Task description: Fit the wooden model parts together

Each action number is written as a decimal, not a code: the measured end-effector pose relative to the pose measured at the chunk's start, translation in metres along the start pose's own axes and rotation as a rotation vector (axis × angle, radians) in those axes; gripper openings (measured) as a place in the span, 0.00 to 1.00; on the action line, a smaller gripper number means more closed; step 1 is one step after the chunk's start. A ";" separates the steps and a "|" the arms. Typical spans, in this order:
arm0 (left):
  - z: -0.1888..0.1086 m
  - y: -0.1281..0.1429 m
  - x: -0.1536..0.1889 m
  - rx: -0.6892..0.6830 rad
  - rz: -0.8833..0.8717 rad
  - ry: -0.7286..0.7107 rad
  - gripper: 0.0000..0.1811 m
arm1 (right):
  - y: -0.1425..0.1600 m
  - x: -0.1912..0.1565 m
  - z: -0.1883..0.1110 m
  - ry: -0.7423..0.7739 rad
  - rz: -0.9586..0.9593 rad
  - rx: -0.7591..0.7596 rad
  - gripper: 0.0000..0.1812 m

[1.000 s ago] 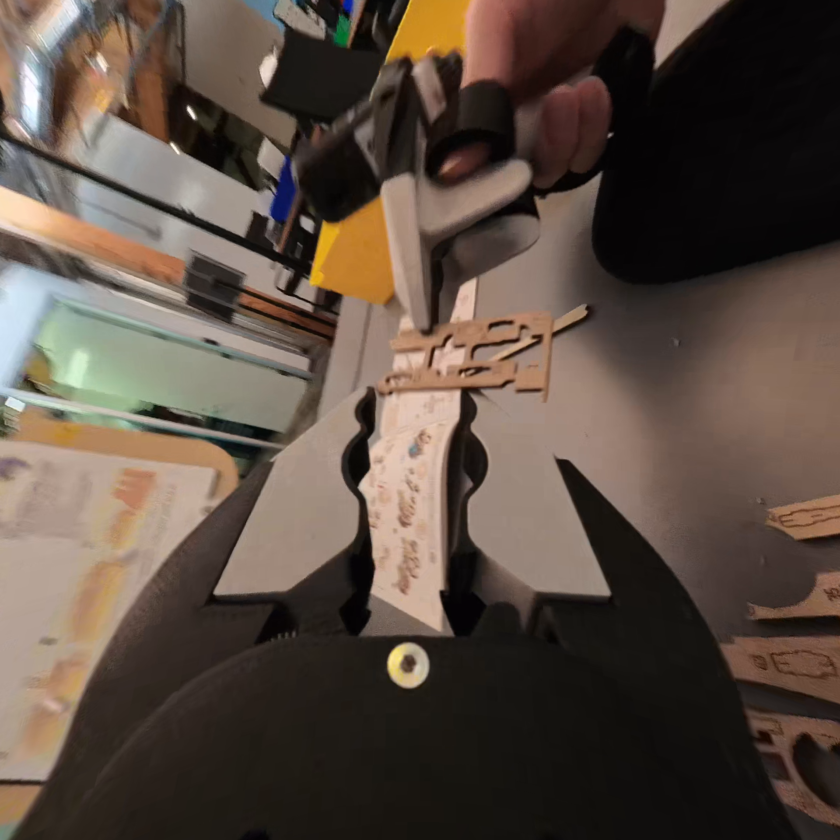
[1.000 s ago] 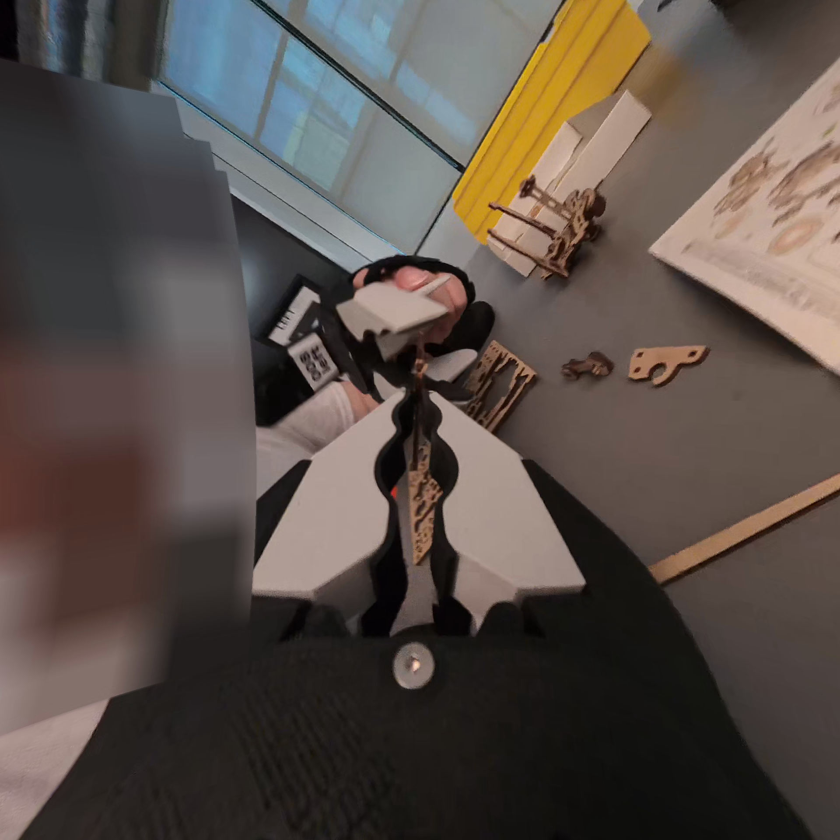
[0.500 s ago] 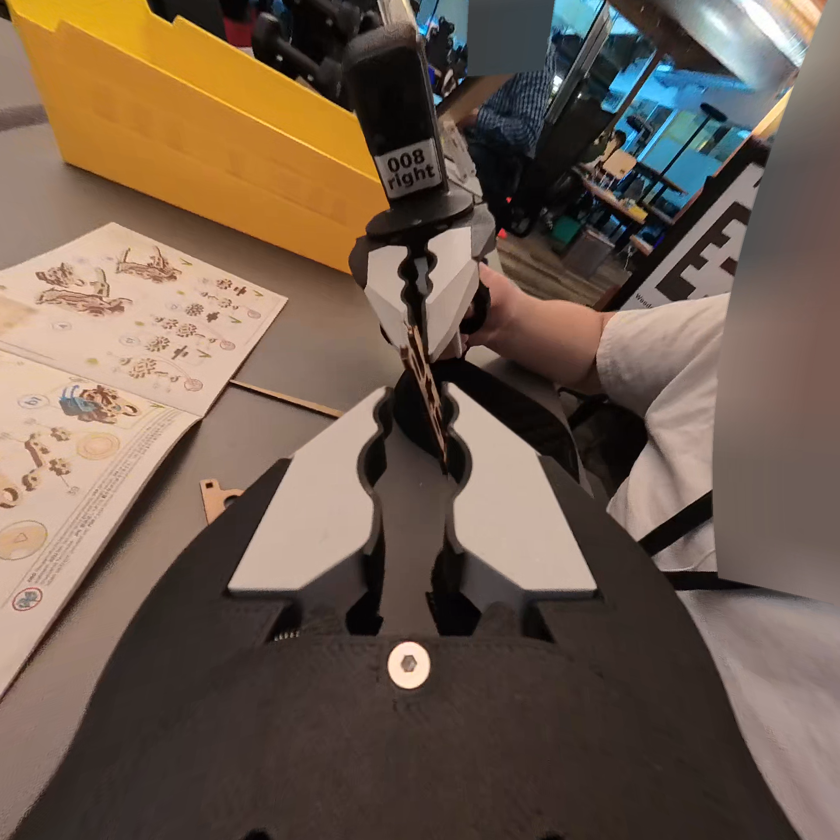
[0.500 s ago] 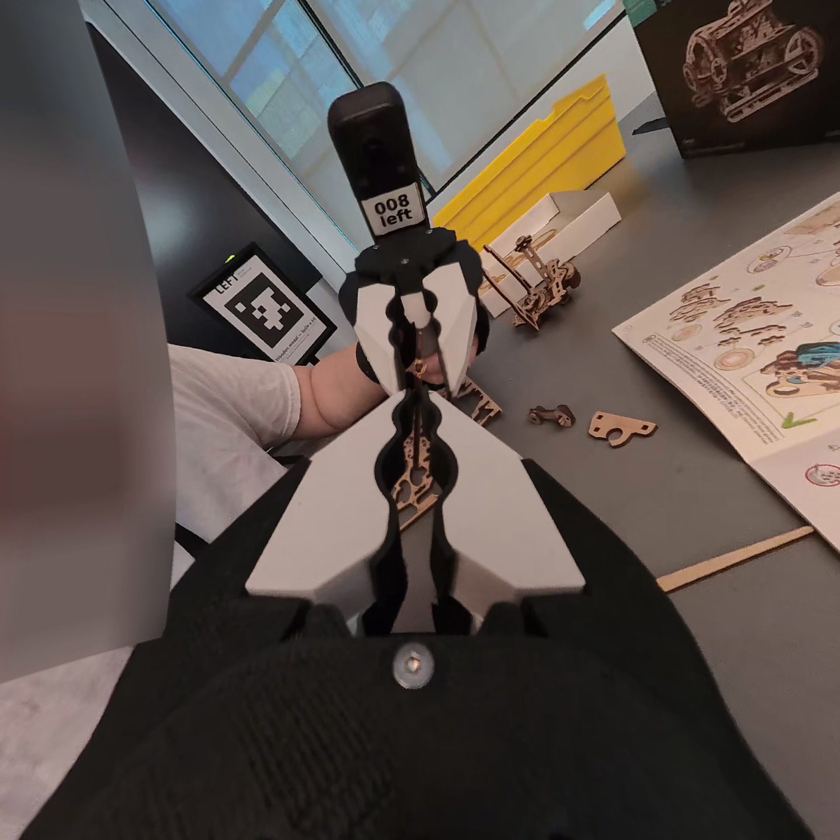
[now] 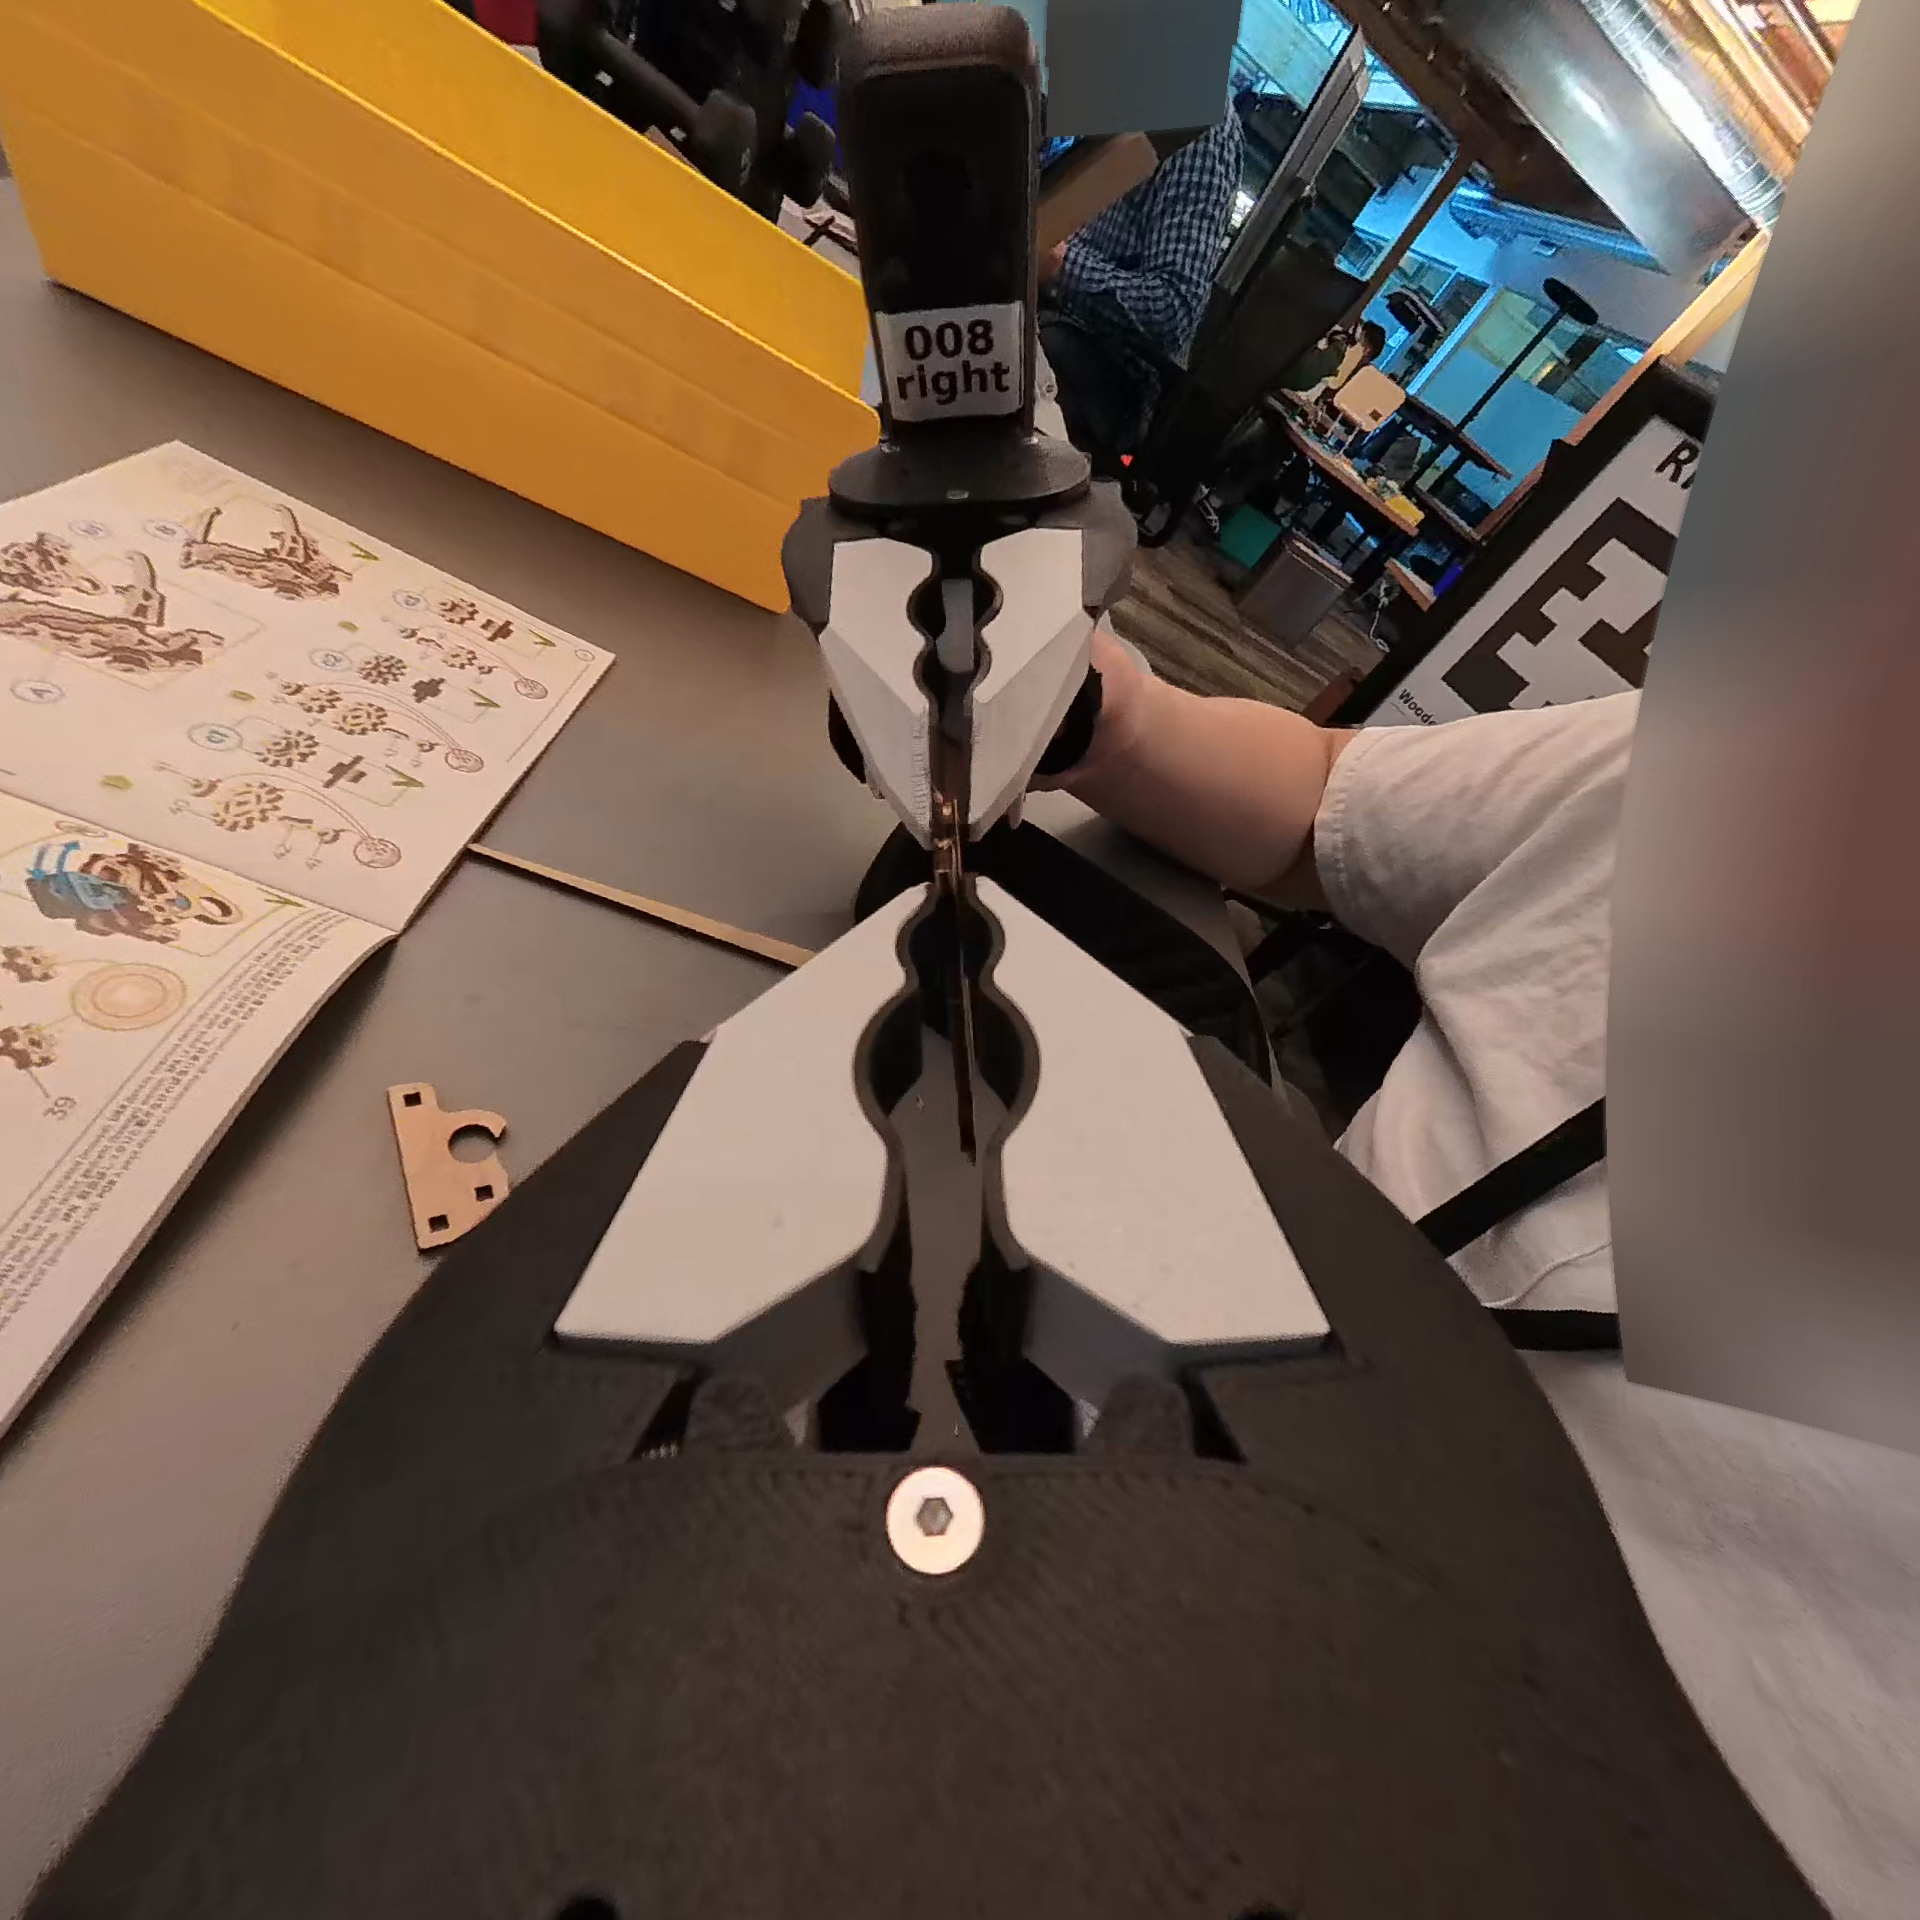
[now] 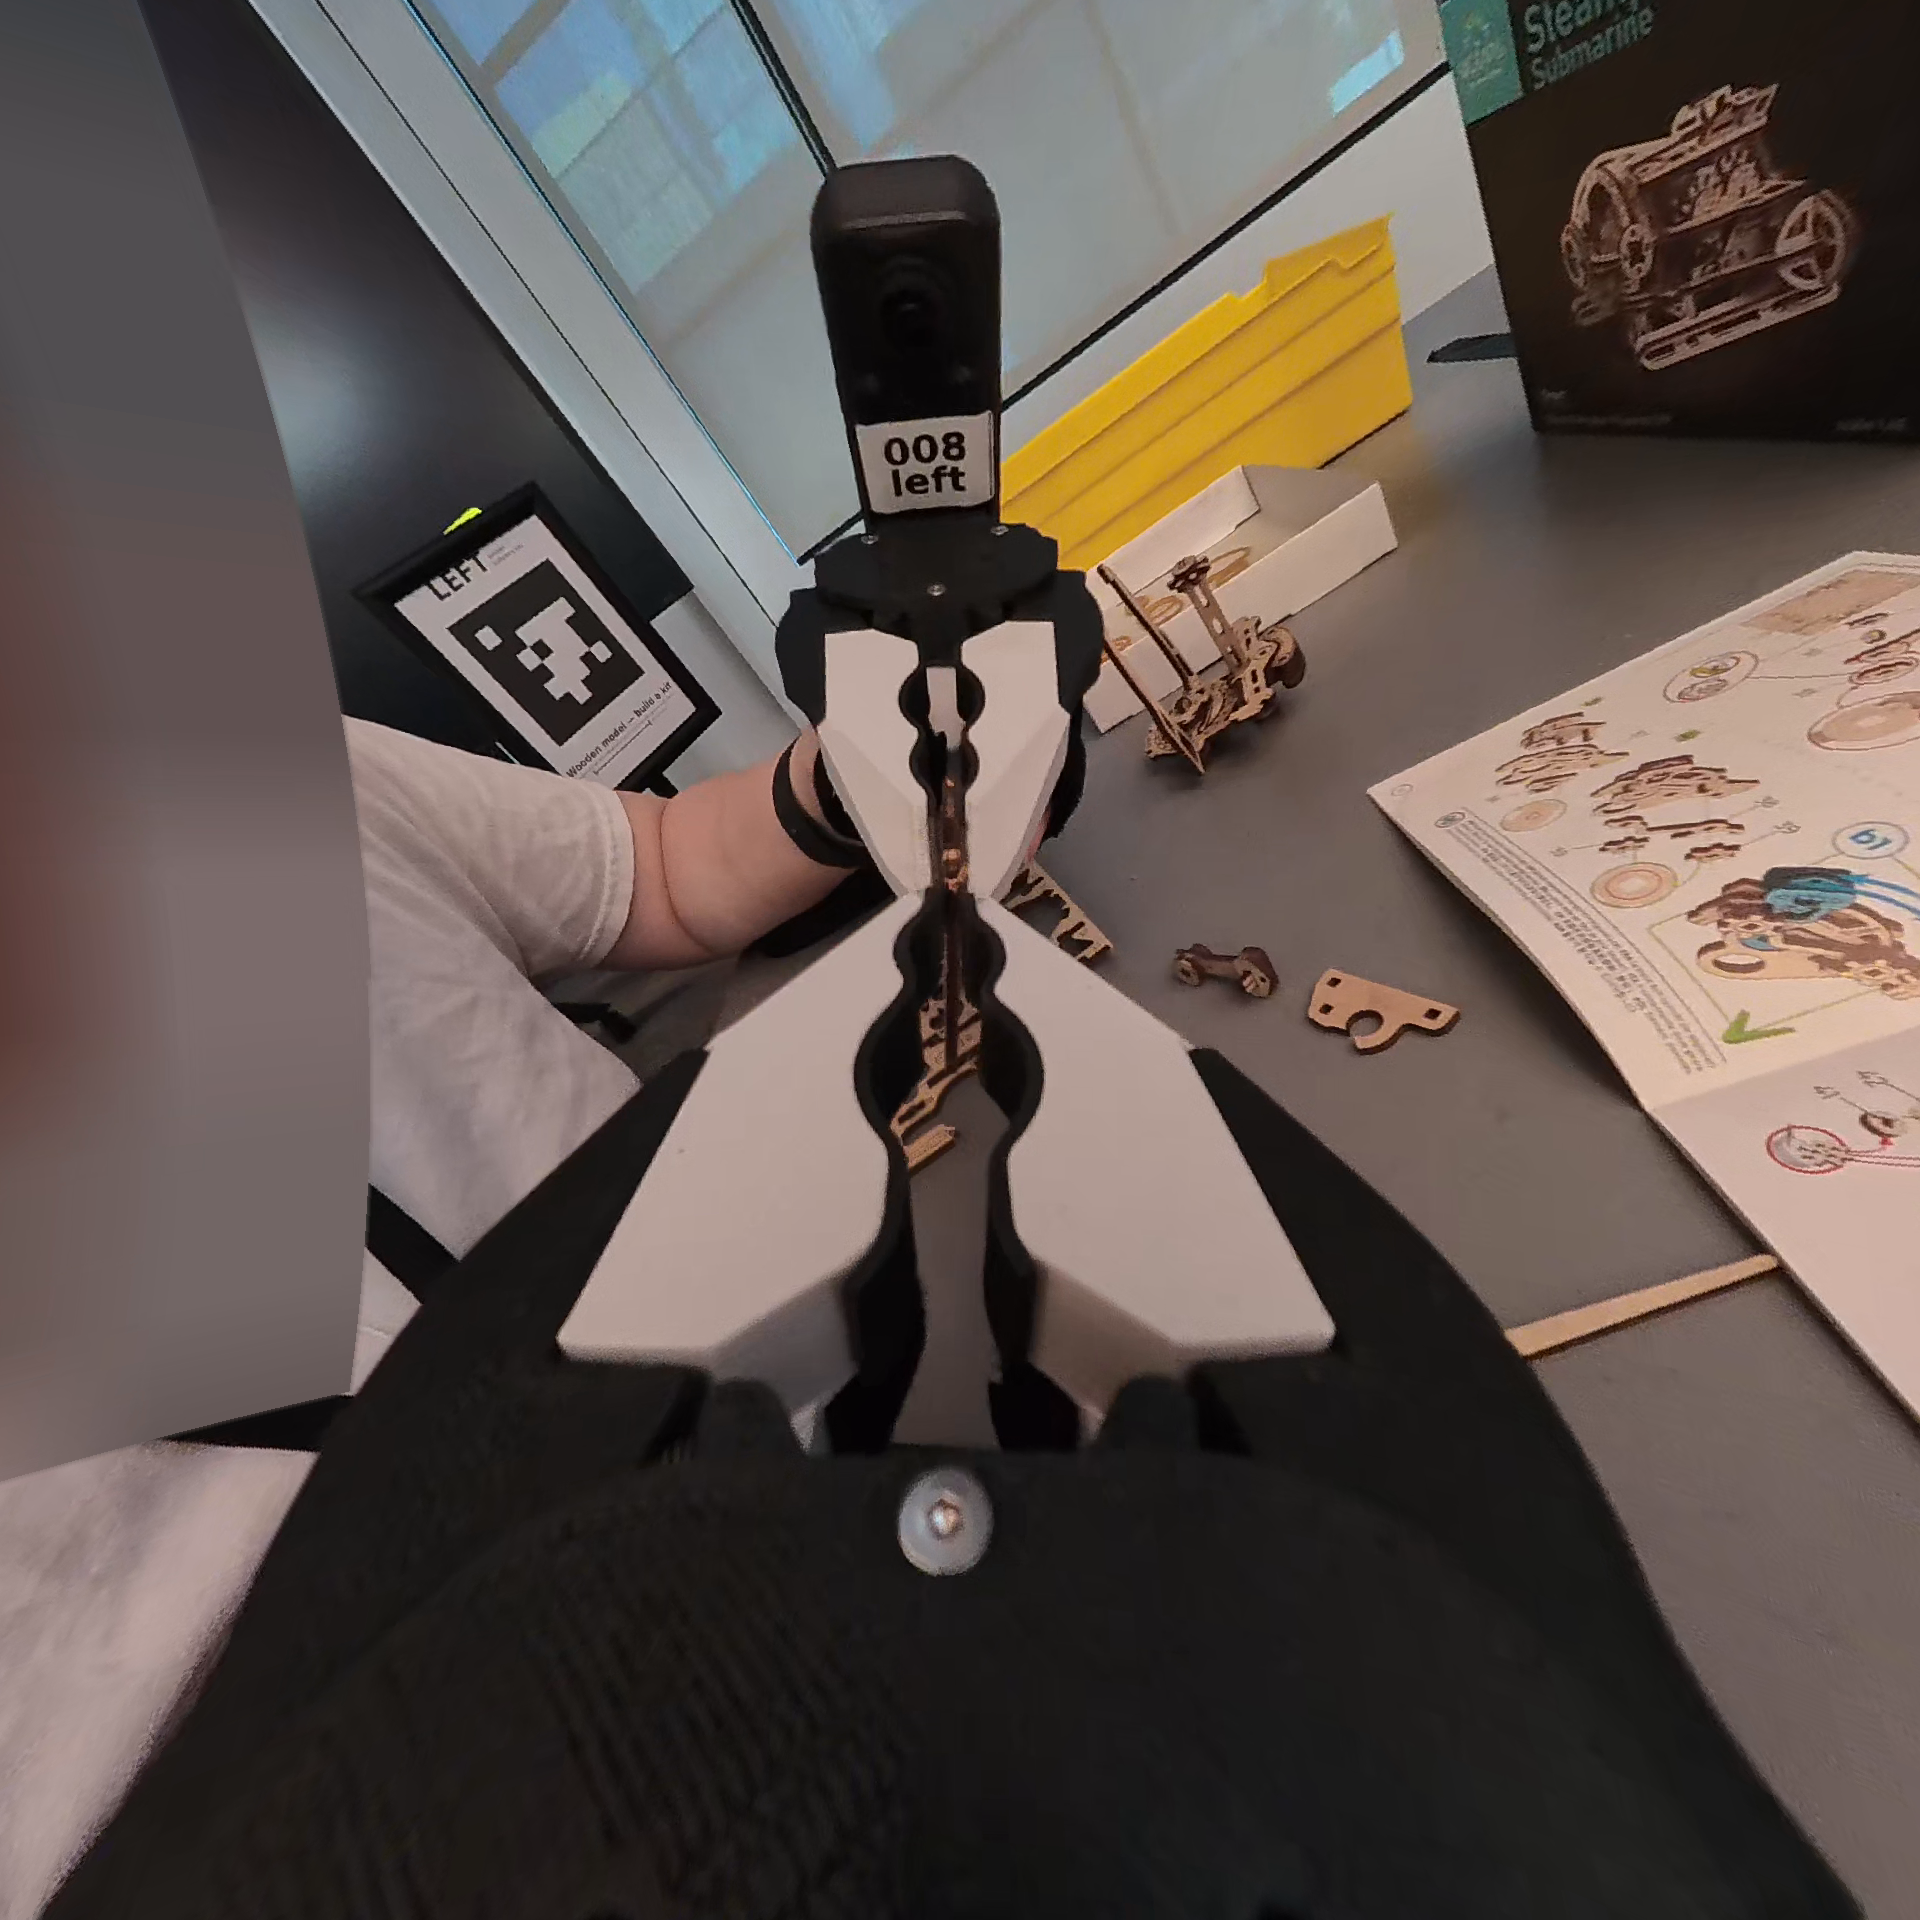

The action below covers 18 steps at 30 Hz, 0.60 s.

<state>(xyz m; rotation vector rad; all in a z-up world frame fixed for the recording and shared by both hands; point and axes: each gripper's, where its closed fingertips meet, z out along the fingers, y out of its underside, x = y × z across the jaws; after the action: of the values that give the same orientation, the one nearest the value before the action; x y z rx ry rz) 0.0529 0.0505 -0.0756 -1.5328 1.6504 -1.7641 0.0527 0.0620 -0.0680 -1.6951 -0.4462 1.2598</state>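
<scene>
Wooden, thin and seen edge-on, the model part (image 5: 948,862) is pinched between both tongs in the left wrist view: left tongs (image 5: 943,914) closed on its near end, right tongs (image 5: 943,821) on the far end, above the counter (image 5: 644,790). Right wrist view: the same fretwork part (image 6: 948,997) is clamped by both tongs, apparently to steady it for fitting; loose pieces (image 6: 1377,1013) lie beside the instruction sheet (image 6: 1714,935).

A dark grey counter (image 6: 1299,1164) carries an open instruction booklet (image 6: 1704,894) at the right of the right wrist view, a thin wooden stick (image 6: 1642,1304) below it, a flat notched wooden plate (image 6: 1377,1013), a small wheeled piece (image 6: 1226,968), a yellow bin (image 6: 1247,405), a white box (image 6: 1309,520) and a dark box (image 6: 1704,229) at upper right
</scene>
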 end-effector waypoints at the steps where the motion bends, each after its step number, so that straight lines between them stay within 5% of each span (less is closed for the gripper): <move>1: 0.000 0.000 0.000 0.000 -0.001 0.001 0.00 | 0.000 0.000 0.000 -0.003 0.006 0.001 0.00; 18: 0.001 0.003 0.001 -0.018 -0.036 0.022 0.00 | 0.003 0.001 0.003 0.014 0.014 -0.016 0.01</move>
<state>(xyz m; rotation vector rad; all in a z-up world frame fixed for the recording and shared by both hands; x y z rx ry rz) 0.0523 0.0481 -0.0785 -1.5657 1.6630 -1.7951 0.0495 0.0624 -0.0708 -1.7220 -0.4377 1.2573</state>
